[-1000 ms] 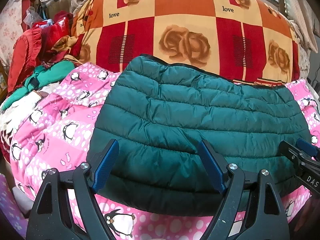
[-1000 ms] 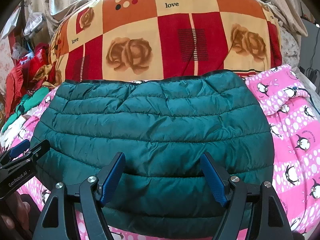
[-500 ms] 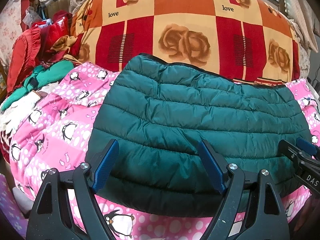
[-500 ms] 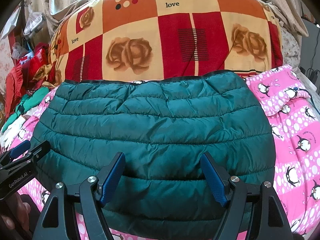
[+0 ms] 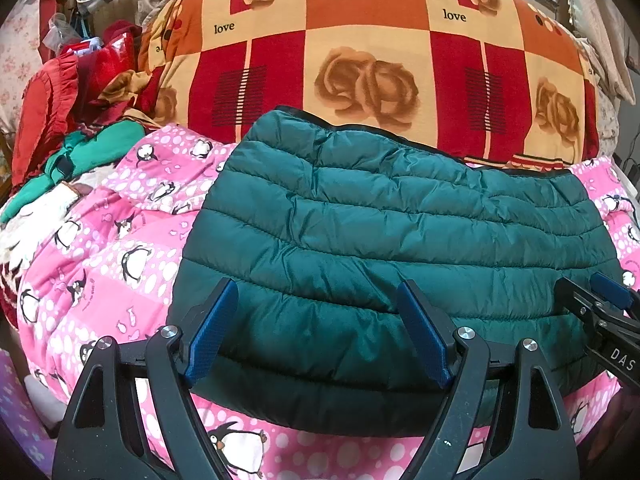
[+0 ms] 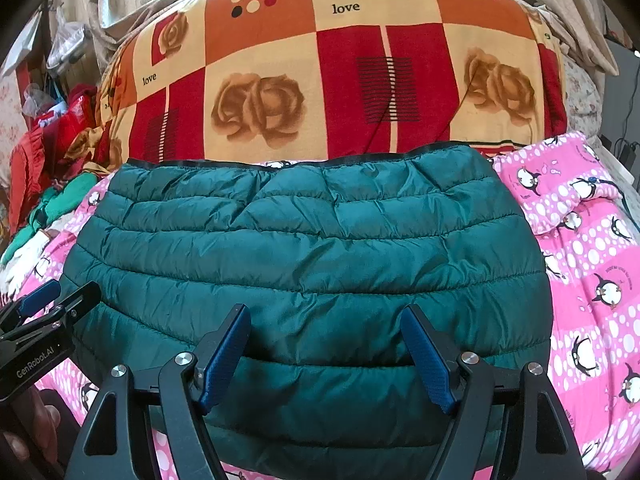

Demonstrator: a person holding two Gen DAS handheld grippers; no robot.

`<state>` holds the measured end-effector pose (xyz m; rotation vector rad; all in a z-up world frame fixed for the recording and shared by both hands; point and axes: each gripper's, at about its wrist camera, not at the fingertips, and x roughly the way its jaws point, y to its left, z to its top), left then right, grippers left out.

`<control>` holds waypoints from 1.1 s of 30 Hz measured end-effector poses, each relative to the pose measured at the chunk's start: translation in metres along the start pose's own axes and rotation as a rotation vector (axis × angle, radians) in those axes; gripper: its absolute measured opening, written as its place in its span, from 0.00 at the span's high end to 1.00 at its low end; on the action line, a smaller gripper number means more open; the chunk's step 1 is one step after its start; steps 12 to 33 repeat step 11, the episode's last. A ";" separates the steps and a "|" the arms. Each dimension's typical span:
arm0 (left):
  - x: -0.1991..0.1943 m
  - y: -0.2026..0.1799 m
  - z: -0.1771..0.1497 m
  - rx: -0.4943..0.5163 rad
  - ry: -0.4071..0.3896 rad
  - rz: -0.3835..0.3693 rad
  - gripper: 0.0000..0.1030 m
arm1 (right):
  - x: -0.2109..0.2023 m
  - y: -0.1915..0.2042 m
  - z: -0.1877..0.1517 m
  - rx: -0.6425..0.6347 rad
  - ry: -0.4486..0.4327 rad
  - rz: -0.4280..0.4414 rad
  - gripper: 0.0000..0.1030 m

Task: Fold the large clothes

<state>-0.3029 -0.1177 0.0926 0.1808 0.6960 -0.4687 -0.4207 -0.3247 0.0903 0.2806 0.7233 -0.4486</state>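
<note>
A dark green quilted puffer jacket (image 5: 400,232) (image 6: 304,248) lies folded into a wide block on the pink penguin bedspread (image 5: 100,264). In the left wrist view my left gripper (image 5: 316,286) hangs open above the jacket's near left part, with nothing between its blue pads. My right gripper (image 6: 325,310) stands open the same way over the near middle of the jacket. Each gripper also shows in the other's view: the right gripper (image 5: 600,304) at the jacket's right edge, the left gripper (image 6: 52,300) at its left edge.
A large red, orange and cream rose-patterned quilt (image 5: 380,60) is piled behind the jacket. Red, green and white clothes (image 5: 72,128) are heaped at the far left. Pink bedspread (image 6: 592,280) stretches to the right of the jacket.
</note>
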 end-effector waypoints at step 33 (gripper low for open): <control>0.004 0.001 -0.001 0.007 -0.003 -0.004 0.20 | 0.000 0.000 0.000 0.001 0.000 0.001 0.27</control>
